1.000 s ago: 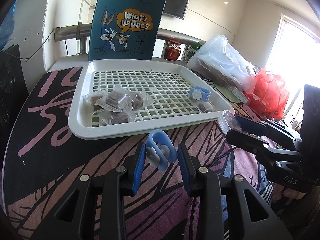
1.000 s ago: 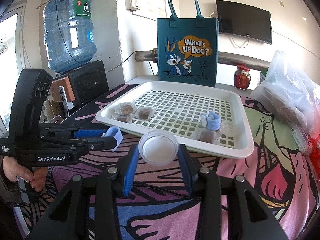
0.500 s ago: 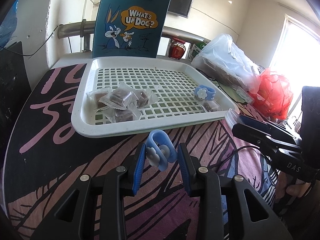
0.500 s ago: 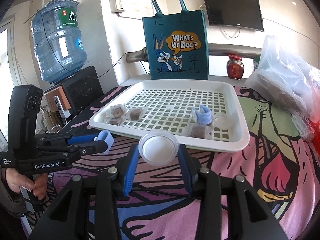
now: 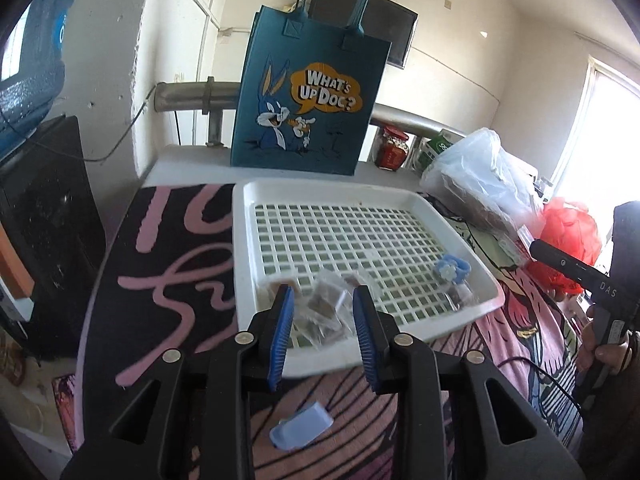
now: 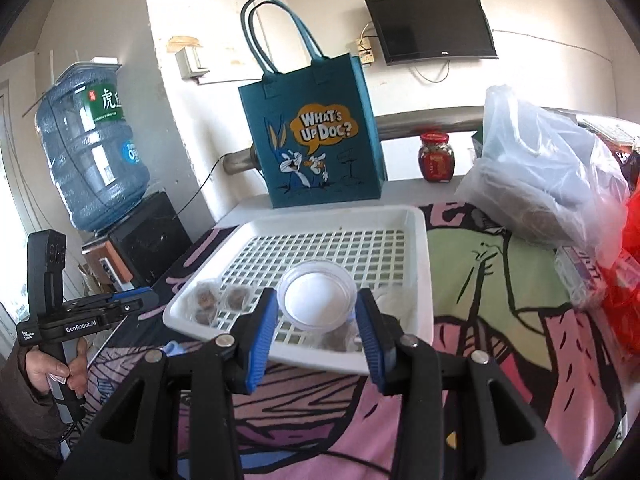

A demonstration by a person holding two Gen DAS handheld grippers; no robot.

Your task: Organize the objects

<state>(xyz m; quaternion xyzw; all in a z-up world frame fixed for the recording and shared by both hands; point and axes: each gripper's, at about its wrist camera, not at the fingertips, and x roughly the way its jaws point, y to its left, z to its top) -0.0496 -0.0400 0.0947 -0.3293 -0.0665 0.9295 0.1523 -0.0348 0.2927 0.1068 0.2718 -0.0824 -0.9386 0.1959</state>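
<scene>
The left gripper [image 5: 322, 334] has its jaws spread apart with nothing between them. Under it, a small blue clip [image 5: 301, 427] lies on the counter [image 5: 168, 280], outside the white tray [image 5: 245, 264]. Past the jaws, the wrapped candies [image 5: 325, 307] sit in the near corner of the tray. Another blue clip with a flower [image 5: 451, 269] sits by the tray's right rim.

The right gripper [image 6: 318, 330] has its jaws pinching a round clear lid [image 6: 318, 300] by its sides. It hangs over the near edge of the tray, above some wrapped things I can't make out.

What could go wrong? The lid is thin and smooth, and it is only held at two spots. A tilt or a bump on the tray rim could make it pop out and roll off the counter. If it gets dropped from up high, it might bounce onto the candies or land on the flower clip.

The clip on the counter could get forgotten, or knocked to the floor if the left gripper sweeps low. The two grippers are near each other, so they might bump too.
</scene>
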